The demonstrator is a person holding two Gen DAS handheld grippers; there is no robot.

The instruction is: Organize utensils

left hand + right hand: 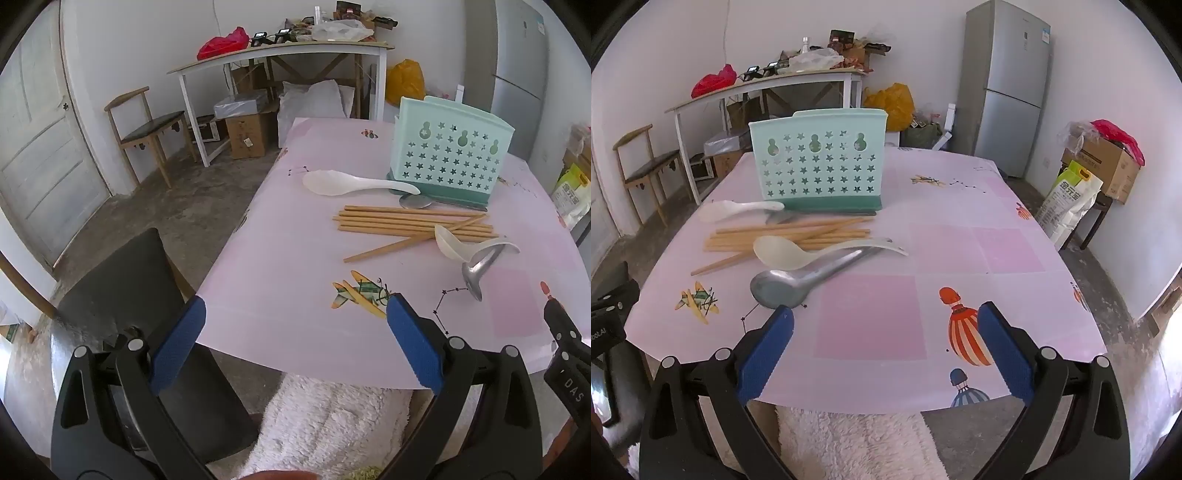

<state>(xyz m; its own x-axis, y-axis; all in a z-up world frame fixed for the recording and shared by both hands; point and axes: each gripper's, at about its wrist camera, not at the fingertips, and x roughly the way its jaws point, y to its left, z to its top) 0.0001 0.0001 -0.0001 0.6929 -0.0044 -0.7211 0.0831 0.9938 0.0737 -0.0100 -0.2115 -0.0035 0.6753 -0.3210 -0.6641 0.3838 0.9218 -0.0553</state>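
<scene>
A mint-green utensil holder (448, 162) (818, 168) with star holes stands upright on the pink table (280, 295) (960, 258). In front of it lie several wooden chopsticks (410, 225) (783, 236), a white rice paddle (351, 182) (737, 209), a white plastic spoon (452, 243) (786, 253) and a metal spoon (476, 271) (790, 286). A second metal utensil (415, 202) peeks out beside the holder's base. My left gripper (295, 306) hangs open over the table's near edge, nothing between its blue pads. My right gripper (886, 314) is open too, its left pad close to the metal spoon's bowl.
A black chair (140, 280) stands at the table's left side. Behind are a white side table (280, 55) (768, 83) with clutter, a wooden chair (147, 129) (646, 166), boxes, a yellow bag (892, 103) and a fridge (1008, 85). A fluffy white cloth (332, 424) (857, 443) lies below the table edge.
</scene>
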